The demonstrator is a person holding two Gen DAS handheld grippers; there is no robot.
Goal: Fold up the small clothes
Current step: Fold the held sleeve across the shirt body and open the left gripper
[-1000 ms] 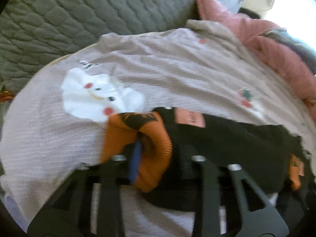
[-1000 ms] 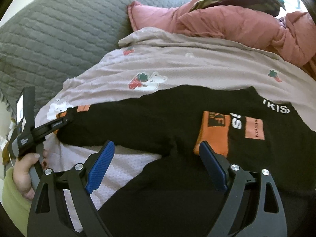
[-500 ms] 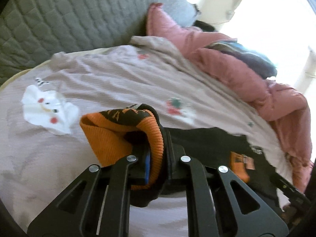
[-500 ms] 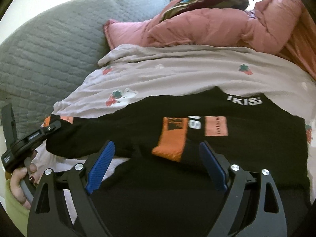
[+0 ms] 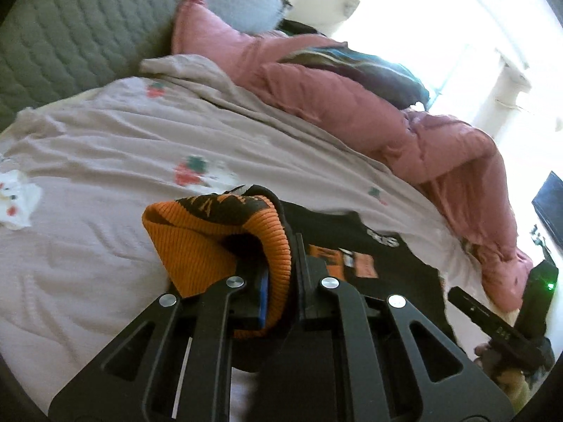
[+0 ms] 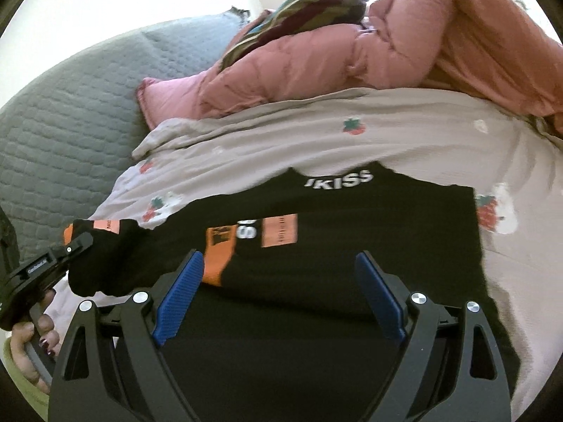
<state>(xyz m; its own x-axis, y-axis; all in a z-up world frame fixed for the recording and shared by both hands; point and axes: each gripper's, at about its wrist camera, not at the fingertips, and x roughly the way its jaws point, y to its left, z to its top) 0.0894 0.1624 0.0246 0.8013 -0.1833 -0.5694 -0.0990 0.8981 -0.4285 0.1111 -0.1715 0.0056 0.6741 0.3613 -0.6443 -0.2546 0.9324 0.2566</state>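
A bed is filling both views, its pale sheet (image 5: 105, 161) printed with small strawberries and lying under everything. A grey quilted pillow (image 6: 70, 112) is leaning at the head, and a pink duvet (image 5: 387, 130) is bunching along the far side with a striped dark cloth (image 6: 316, 3) resting on top of it.

The black sweater (image 6: 352, 232), with white lettering and orange patches, is lying spread on the sheet. The right wrist view is showing its whole body; the left wrist view is showing mostly the orange ribbed cuff (image 5: 218, 246), bulging up and blocking much of the garment behind it.

The left tool (image 5: 281, 281) is clamping that cuff, its fingers pressed tight on the knit; in the right wrist view it is appearing at the left edge, with a hand (image 6: 31, 344) wrapping its handle.

The right tool (image 6: 278, 295) is hovering over the sweater's lower part, jaws spread wide, blue pads (image 6: 179, 292) gripping nothing.
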